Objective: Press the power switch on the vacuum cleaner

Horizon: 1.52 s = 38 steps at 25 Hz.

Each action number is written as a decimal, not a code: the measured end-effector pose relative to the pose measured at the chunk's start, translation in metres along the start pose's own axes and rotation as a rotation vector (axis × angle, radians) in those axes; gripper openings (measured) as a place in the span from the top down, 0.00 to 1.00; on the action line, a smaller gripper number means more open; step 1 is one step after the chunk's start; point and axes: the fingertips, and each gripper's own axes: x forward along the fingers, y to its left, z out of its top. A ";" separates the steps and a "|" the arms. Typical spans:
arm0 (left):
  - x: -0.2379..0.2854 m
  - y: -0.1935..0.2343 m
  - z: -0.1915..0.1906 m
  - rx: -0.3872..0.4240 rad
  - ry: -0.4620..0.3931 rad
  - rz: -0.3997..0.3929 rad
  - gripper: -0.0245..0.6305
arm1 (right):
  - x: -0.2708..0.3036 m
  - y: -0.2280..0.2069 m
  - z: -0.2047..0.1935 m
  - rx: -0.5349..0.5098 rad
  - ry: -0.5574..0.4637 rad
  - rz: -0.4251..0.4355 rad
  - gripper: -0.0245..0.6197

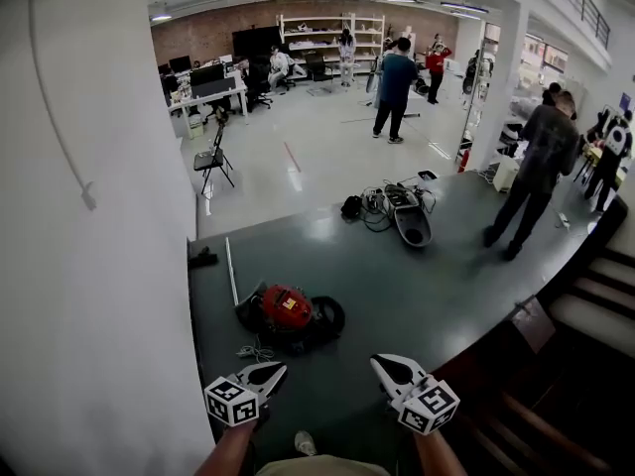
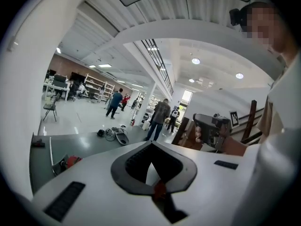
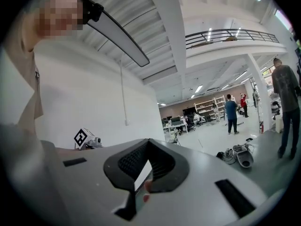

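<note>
The vacuum cleaner [image 1: 286,308], red on top with a black body, lies on the dark green floor just ahead of both grippers. It also shows small at the lower left of the left gripper view, vacuum cleaner [image 2: 69,162]. My left gripper [image 1: 277,369] is held below and slightly left of it, jaws together and empty. My right gripper [image 1: 380,363] is held to the vacuum's lower right, also shut and empty. Neither touches the vacuum. In their own views the left gripper [image 2: 151,144] and right gripper [image 3: 148,141] show closed tips with nothing between them.
A white wall [image 1: 89,266] runs along the left. A thin white tube [image 1: 231,271] and a loose cable [image 1: 256,351] lie beside the vacuum. Farther off is a grey device with cables [image 1: 407,218]. A person [image 1: 541,167] stands at the right; stairs [image 1: 595,310] descend beyond.
</note>
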 end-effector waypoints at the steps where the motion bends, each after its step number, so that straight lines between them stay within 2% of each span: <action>1: 0.002 0.011 0.004 0.012 0.000 0.000 0.96 | 0.009 -0.003 0.000 -0.004 -0.002 -0.010 0.95; 9: 0.030 0.082 0.025 0.006 0.000 -0.063 0.96 | 0.070 -0.029 -0.007 -0.012 -0.022 -0.067 0.95; 13: 0.049 0.095 0.041 0.017 -0.004 -0.064 0.96 | 0.087 -0.054 -0.009 -0.009 0.012 -0.063 0.95; 19: 0.081 0.142 0.081 0.017 -0.091 0.028 0.96 | 0.134 -0.114 0.005 0.007 0.023 -0.036 0.95; 23: 0.096 0.162 0.099 0.068 -0.130 0.111 0.96 | 0.169 -0.149 0.003 0.000 0.049 0.014 0.95; 26: 0.107 0.189 0.102 0.099 -0.118 0.216 0.96 | 0.195 -0.167 0.002 0.009 0.050 0.063 0.95; 29: 0.119 0.207 0.099 0.086 -0.112 0.293 0.96 | 0.214 -0.188 -0.005 0.037 0.058 0.112 0.95; 34: 0.134 0.234 0.099 0.058 -0.070 0.354 0.96 | 0.256 -0.215 -0.017 0.079 0.117 0.146 0.95; 38: 0.146 0.281 0.102 0.064 -0.055 0.360 0.96 | 0.300 -0.226 -0.029 0.066 0.135 0.150 0.95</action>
